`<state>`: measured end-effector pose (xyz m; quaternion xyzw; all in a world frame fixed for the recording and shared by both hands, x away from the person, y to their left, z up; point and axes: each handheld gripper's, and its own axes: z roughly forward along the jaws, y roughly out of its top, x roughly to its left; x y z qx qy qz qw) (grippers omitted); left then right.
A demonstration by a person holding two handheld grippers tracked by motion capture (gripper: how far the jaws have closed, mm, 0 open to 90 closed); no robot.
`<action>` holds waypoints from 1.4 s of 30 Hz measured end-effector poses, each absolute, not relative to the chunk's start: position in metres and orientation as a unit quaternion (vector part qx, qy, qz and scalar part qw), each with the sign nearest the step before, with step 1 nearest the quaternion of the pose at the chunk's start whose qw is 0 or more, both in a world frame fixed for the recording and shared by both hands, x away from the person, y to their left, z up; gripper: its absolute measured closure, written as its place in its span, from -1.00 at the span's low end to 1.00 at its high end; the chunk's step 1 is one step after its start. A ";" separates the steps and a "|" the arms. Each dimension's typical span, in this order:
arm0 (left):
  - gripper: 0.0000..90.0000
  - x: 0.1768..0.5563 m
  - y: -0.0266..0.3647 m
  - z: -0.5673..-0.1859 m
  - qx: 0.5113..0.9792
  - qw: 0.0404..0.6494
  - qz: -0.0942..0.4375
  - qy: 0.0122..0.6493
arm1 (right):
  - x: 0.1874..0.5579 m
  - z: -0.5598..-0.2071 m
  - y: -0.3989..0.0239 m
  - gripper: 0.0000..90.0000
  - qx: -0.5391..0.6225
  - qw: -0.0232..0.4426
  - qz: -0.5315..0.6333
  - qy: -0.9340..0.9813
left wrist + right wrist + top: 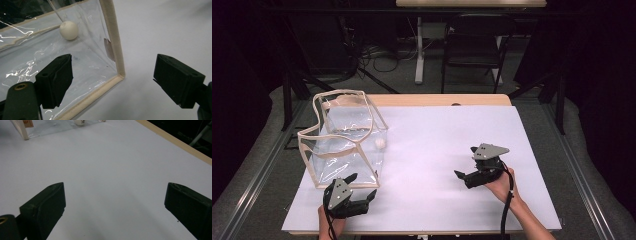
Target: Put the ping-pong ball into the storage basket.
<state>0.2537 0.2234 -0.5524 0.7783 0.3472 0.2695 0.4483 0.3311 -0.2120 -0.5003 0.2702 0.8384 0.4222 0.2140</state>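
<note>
A white-topped table (437, 150) is bearing a clear, beige-trimmed bag (343, 140) at its left; a white ball (380, 143) is lying inside.

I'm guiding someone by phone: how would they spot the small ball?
Find the white table, then the clear, beige-trimmed bag on its left side. The ball sits low by the bag's right wall, the one small, round, cream-white thing there.

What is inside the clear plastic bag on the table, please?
A single small white ball lies inside the clear bag, near its right wall. Nothing else shows through the plastic, though glare and folds hide parts of the interior.
</note>
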 end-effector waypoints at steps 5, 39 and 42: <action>-0.65 0.254 0.223 -0.552 0.778 0.448 0.270 0.347 | 0.325 -0.506 -0.216 -0.93 0.267 0.219 0.422 0.838; -0.65 0.253 0.223 -0.553 0.778 0.448 0.270 0.349 | 0.284 -0.538 -0.251 -0.93 0.279 0.244 0.430 0.823; -0.65 0.253 0.223 -0.553 0.778 0.448 0.271 0.348 | 0.282 -0.542 -0.253 -0.93 0.283 0.245 0.428 0.823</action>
